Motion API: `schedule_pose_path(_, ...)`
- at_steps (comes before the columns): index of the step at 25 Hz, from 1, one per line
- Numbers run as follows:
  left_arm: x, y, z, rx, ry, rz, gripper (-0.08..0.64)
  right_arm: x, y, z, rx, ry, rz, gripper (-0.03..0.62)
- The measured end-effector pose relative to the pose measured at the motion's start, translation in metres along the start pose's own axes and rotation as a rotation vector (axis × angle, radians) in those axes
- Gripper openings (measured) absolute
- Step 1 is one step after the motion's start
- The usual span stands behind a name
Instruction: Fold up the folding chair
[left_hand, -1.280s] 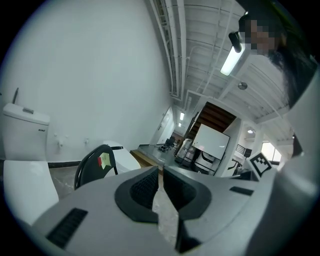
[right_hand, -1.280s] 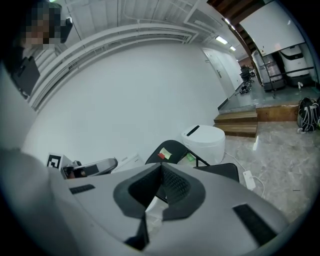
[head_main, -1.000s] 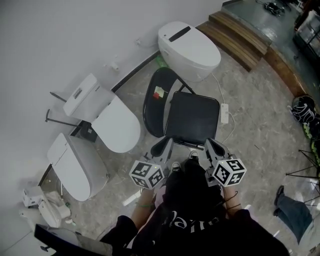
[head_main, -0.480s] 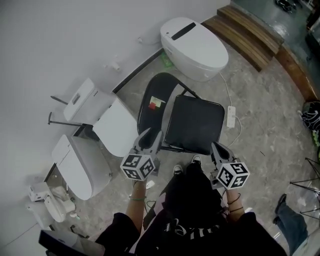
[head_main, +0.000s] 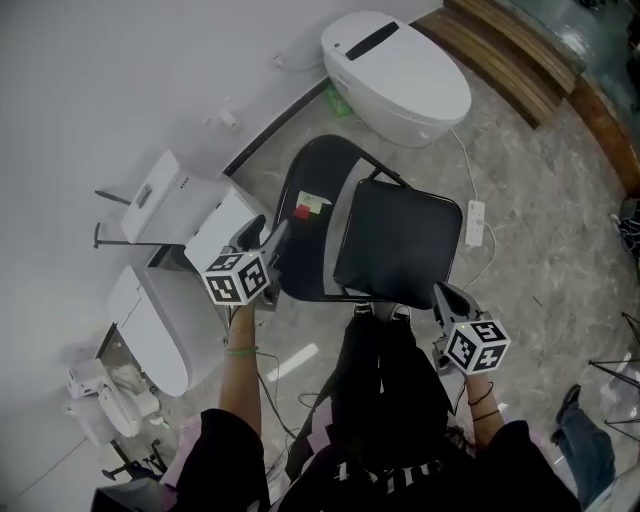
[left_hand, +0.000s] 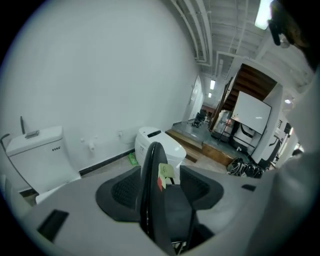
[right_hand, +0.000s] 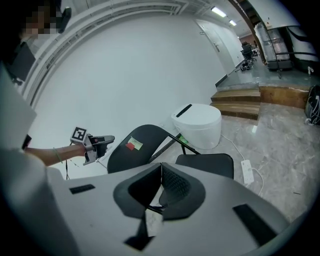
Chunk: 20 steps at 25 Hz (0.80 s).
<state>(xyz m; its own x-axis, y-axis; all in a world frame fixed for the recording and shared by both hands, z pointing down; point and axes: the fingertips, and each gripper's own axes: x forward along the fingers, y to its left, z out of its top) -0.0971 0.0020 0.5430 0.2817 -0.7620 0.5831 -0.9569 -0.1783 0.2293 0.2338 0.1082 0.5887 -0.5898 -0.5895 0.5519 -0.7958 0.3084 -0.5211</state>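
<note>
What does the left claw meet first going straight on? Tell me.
Most likely the folding chair's backrest edge: it stands between the jaws of the left claw, which have just been opening. Depth is unclear.

1. The left gripper had its jaws apart; they had just been opening.
2. The folding chair stood between them, its dark backrest seen edge-on and upright, nearer the left pad than the right; contact could not be judged.
3. A pale sticker with a red tag below it sat on the backrest's right face.
4. Part of the black seat showed low between the jaws.
5. A white toilet stood just behind the chair.
6. A second toilet's tank stood at far left against the white wall.
7. Wooden steps lay beyond.
</note>
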Motion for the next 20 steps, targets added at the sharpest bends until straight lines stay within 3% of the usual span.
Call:
schedule_pose_path(7, 0.047, 0.021, -0.021, 0.076, 0.163, -0.069, 0.227, 0.035, -0.027, -0.020, 0.027, 0.013, -0.012, 0.014)
schedule_pose_path(13, 0.071, 0.013, -0.030, 0.112, 0.233, -0.115, 0.225, 0.067, -0.089, -0.044, 0.101, 0.022, -0.027, 0.025)
schedule_pose_path(16, 0.072, 0.015, -0.031, 0.145, 0.240, -0.103, 0.225, 0.088, -0.124, -0.068, 0.115, 0.073, -0.032, 0.145)
schedule_pose_path(20, 0.073, 0.013, -0.033, 0.202, 0.226, -0.073, 0.225, 0.106, -0.180, -0.095, 0.138, 0.095, -0.091, 0.224)
